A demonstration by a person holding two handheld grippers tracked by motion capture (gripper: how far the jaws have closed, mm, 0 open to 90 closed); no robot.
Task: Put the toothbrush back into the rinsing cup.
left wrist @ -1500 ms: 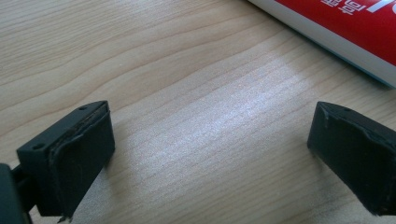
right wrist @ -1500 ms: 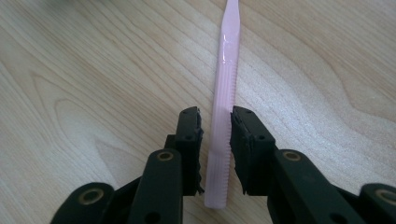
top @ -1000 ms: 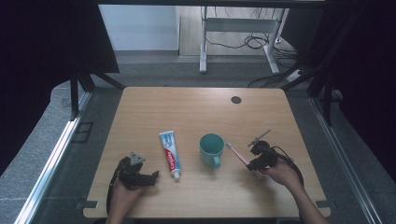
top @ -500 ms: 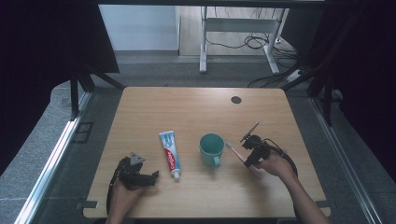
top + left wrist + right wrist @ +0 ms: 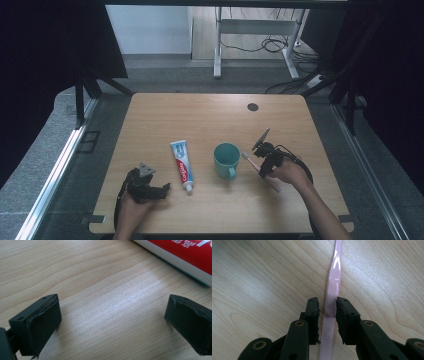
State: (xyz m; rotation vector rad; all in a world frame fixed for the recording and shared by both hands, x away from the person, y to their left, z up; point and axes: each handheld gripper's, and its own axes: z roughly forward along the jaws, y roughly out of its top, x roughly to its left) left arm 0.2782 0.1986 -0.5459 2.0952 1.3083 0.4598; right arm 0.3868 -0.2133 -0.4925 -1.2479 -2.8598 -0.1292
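A pink toothbrush (image 5: 274,186) lies flat on the wooden table (image 5: 210,115), just right of a teal cup (image 5: 226,159). My right gripper (image 5: 261,168) points down over its handle. In the right gripper view the handle (image 5: 334,277) runs between the narrowly parted jaws of my right gripper (image 5: 328,307), with a thin gap at the left pad. A white and red toothpaste tube (image 5: 182,161) lies left of the cup. My left gripper (image 5: 163,190) rests on the table near the front left and stands wide open (image 5: 112,322) over bare wood, the tube's edge (image 5: 190,252) beyond it.
A dark round grommet (image 5: 253,106) sits near the table's far edge. Both forearms come in over the front edge. A cable loops behind the right hand (image 5: 292,172). Black curtains and a metal frame stand beyond the table.
My right hand has shifted left toward the cup and come down over the toothbrush handle. The toothbrush, cup, tube and left gripper have stayed where they were.
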